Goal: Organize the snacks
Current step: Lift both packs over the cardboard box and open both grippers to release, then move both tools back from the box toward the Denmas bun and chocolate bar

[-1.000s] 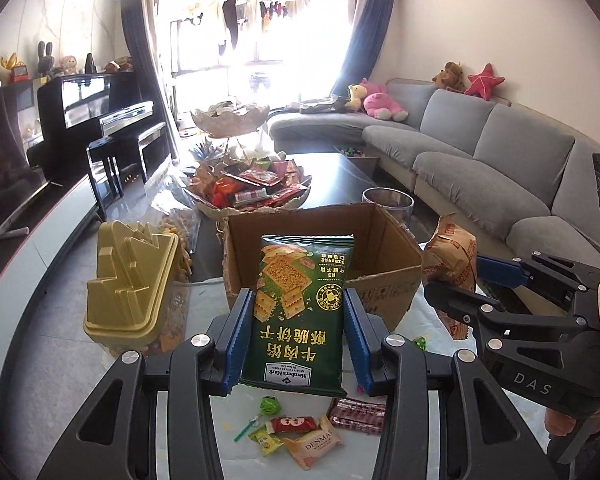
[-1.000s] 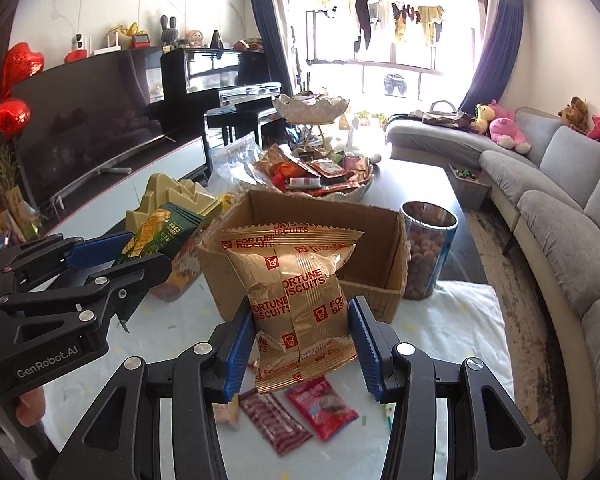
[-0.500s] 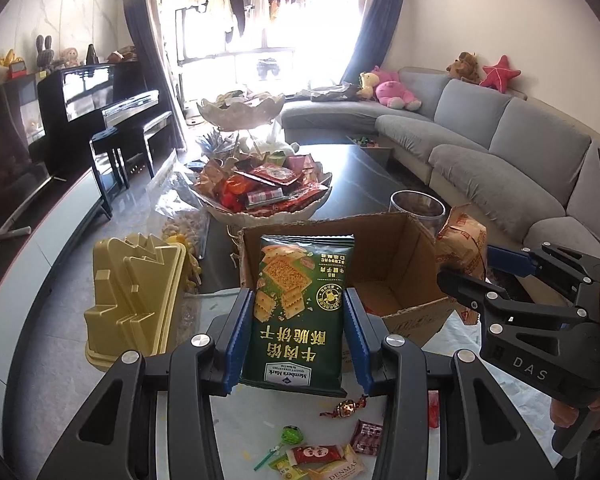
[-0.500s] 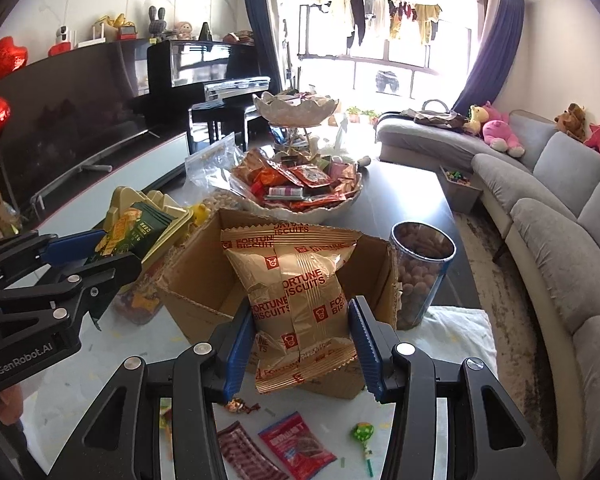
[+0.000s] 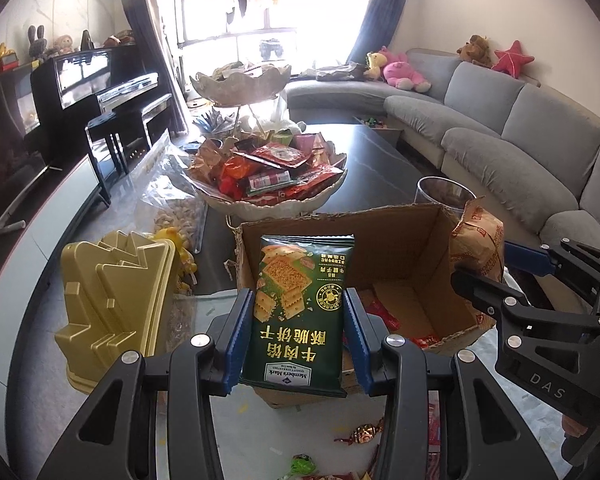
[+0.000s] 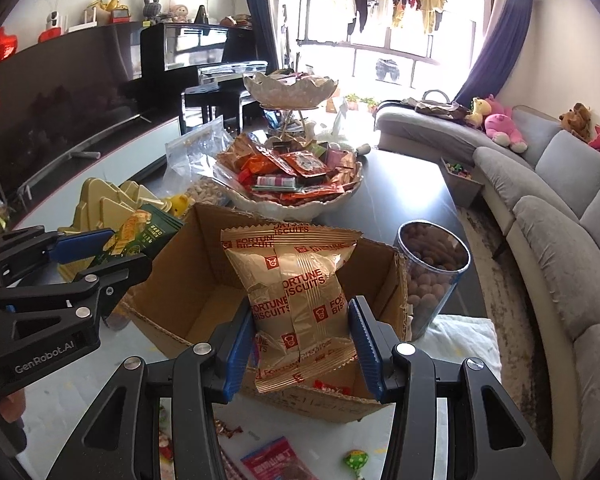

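The left gripper [image 5: 296,330] pinches a green pack [image 5: 298,312]. The right gripper [image 6: 302,336] pinches a gold pack [image 6: 296,300] over the box [image 6: 188,256].

The open brown cardboard box [image 5: 400,264] sits on the table between the two grippers. The left gripper [image 5: 296,332] holds the dark green cracker packet [image 5: 300,312] upright at the box's near left corner; the right gripper [image 6: 302,340] holds the tan Fortune Biscuits bag [image 6: 300,300] upright over the box's near edge. A few small wrapped snacks [image 5: 384,316] lie inside the box. Left of the box stands the gold stepped plastic container [image 5: 112,304]. Behind the box is the white scalloped bowl [image 6: 292,200] heaped with packets, with a smaller tier [image 6: 290,90] above it. Right of the box stands the clear cylindrical jar of nuts [image 6: 432,276]. Loose wrapped candies [image 5: 360,436] lie on the table in front of the box.
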Motion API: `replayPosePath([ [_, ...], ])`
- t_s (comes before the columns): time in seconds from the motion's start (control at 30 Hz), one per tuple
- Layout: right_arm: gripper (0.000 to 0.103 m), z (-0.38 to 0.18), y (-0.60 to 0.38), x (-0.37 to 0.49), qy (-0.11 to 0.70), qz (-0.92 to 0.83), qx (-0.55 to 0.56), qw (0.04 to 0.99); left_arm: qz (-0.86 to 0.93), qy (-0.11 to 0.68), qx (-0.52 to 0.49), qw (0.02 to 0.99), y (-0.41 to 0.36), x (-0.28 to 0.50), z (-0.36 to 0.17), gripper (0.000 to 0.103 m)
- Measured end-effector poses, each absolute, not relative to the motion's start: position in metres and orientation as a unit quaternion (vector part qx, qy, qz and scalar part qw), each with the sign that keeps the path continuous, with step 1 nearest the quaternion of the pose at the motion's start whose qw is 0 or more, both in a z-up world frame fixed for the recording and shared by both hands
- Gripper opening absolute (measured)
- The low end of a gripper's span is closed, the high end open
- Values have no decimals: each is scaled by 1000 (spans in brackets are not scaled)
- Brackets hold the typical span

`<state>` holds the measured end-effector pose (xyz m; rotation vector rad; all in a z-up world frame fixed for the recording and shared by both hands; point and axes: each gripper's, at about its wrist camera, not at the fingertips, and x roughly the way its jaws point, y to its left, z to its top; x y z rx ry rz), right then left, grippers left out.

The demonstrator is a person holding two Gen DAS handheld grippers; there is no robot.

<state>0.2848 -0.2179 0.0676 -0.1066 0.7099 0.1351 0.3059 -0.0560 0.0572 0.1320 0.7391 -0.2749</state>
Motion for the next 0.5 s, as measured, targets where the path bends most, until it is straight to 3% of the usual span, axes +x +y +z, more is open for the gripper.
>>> replayPosePath([
  [0.07, 48, 65, -220, 290, 351, 65, -49, 933, -130, 357, 67, 922, -59, 309, 56, 45],
  [0.13, 49, 63, -221, 295, 351, 62, -48, 933, -116, 352, 74, 926, -60, 310, 57, 64],
  [0.17, 50, 62, -221, 298, 348, 54, -52, 935, -112, 345, 76, 929, -60, 309, 59, 68],
  [0.23, 67, 60, -222, 299, 344, 32, -60, 937, -106, 336, 80, 933, -58, 302, 61, 71],
  [0.5, 68, 56, -226, 273, 348, 41, -49, 935, -101, 336, 91, 932, -50, 266, 62, 84],
])
